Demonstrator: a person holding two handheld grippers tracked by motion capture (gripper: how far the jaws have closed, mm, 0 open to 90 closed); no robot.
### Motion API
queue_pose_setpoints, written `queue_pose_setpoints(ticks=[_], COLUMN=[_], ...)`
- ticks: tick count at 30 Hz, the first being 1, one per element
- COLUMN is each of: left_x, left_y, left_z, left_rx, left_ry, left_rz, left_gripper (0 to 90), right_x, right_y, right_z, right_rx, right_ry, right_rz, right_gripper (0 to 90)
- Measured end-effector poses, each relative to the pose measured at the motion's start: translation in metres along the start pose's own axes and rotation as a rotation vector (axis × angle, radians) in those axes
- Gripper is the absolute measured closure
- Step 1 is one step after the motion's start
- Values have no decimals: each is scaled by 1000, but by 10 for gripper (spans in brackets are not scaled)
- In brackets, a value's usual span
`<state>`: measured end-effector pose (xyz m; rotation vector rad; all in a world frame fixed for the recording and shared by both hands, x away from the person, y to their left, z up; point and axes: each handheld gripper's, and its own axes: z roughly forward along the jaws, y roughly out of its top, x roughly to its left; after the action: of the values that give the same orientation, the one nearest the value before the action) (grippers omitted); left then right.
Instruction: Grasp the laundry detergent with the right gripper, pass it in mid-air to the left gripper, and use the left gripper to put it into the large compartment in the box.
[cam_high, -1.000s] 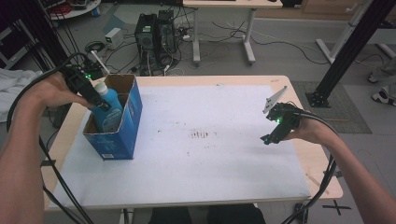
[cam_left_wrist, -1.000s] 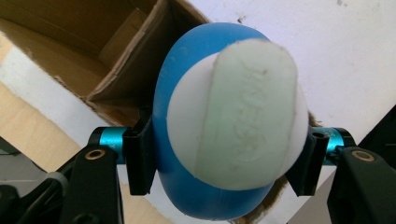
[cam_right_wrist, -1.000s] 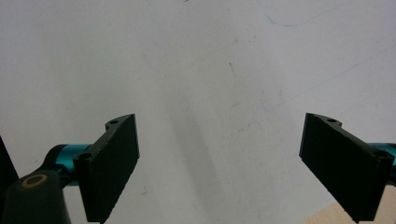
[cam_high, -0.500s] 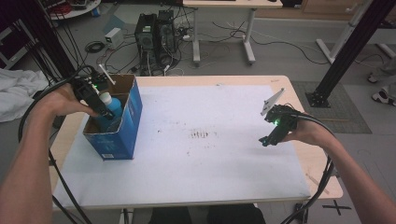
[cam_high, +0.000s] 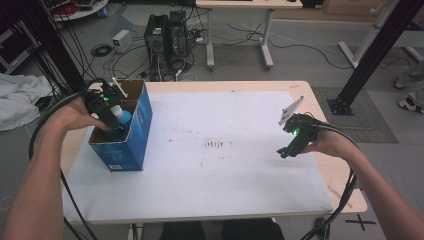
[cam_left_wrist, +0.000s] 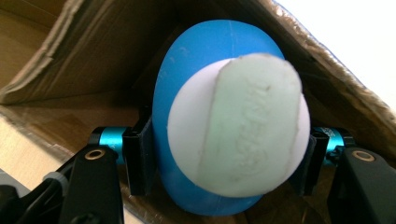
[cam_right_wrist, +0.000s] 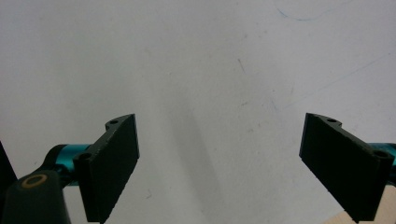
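blue bottle (cam_left_wrist: 205, 140) with white cap, pale label.

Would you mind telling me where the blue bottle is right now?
The blue bottle sits inside the blue cardboard box at the table's left in the high view, clamped between the left gripper's jaws.

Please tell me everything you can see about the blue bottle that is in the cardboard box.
The blue bottle looks like smooth plastic, oval in section, with a white cap whose pale green flip lid bears embossed lettering too blurred to read. It stands inside the blue cardboard box near the table's left edge, and the left gripper is shut on its sides.
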<state>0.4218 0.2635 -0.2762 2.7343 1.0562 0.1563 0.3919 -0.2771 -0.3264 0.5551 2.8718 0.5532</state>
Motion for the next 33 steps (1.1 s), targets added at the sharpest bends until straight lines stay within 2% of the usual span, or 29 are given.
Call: queue_pose_setpoints(ticks=[9, 23, 29, 33], left_x=[-3, -4, -5, -4], left_y=[2, 2, 3, 3], left_z=[1, 1, 0, 1], left_rx=[8, 20, 34, 43], left_ry=[16, 12, -2, 0], left_rz=[7, 15, 24, 13], left_gripper=[380, 374, 347, 316], right_x=[2, 3, 3, 3], right_y=[2, 0, 2, 2], right_z=[2, 1, 2, 3], right_rx=[-3, -5, -2, 3], right_ry=[3, 3, 5, 6], right_rz=[-1, 3, 0, 0], right_gripper=[111, 111, 112, 111])
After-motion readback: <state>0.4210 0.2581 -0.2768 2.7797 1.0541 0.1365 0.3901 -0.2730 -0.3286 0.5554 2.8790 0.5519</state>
